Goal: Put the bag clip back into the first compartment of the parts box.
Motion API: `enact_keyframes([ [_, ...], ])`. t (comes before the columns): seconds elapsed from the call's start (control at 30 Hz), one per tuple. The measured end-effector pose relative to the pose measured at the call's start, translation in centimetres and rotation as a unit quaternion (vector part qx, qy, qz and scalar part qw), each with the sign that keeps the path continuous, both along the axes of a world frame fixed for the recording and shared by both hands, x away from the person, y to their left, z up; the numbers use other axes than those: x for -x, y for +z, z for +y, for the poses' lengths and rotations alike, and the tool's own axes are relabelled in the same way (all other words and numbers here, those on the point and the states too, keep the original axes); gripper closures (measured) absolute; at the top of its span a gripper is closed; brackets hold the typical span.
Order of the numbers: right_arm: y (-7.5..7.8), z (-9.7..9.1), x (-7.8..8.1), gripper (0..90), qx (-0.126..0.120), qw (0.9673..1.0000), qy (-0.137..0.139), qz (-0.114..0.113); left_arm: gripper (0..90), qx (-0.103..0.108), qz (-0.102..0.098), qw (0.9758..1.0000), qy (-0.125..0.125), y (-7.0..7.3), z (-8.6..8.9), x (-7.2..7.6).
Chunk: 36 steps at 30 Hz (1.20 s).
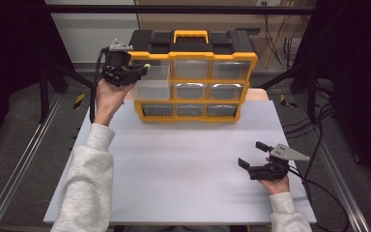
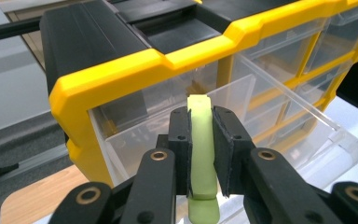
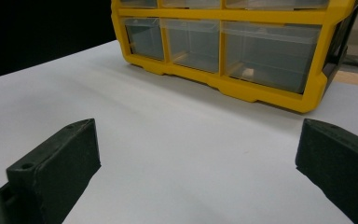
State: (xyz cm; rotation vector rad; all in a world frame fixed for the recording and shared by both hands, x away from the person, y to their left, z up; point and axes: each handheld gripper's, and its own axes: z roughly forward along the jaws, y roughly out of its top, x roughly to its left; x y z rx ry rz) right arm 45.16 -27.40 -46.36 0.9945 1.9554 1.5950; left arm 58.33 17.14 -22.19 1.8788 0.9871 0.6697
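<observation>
A yellow and black drawer cabinet stands at the back of the white table. Its top-left clear drawer is pulled out toward me. My left gripper hovers at that drawer's mouth, shut on a pale green flat piece held upright between the pads, its tip over the drawer's inside. My right gripper rests low over the table at the front right, open, with nothing between its fingers. It faces the cabinet's bottom row of drawers.
The other clear drawers are pushed in. Metal rails run along both sides of the table, and cables lie on the dark floor at the right. Bare table surface stretches between the cabinet and the front edge.
</observation>
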Motion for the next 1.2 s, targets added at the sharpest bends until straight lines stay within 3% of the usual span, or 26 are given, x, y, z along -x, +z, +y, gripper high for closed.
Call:
enact_keyframes([
  [0.57,0.0,0.0,0.0,0.3,-0.001,1.0,0.0,0.0,76.5,-0.016,0.01,0.9998,0.008,-0.3,0.2,0.0],
  [0.8,0.0,0.0,0.0,0.3,-0.003,1.0,0.0,0.002,70.7,0.002,-0.008,1.0,-0.002,-0.1,0.5,0.6],
  [0.87,0.0,0.0,0.0,0.3,-0.003,1.0,0.0,0.002,68.0,0.004,-0.024,0.9997,-0.009,0.2,0.8,1.0],
  [0.97,0.0,0.0,0.0,0.2,-0.003,1.0,0.0,0.002,57.1,0.027,-0.031,0.999,-0.018,0.4,1.1,1.9],
  [1.2,0.1,0.0,0.0,0.2,-0.006,1.0,-0.002,-0.002,36.5,0.067,-0.065,0.995,-0.037,0.3,2.3,4.2],
])
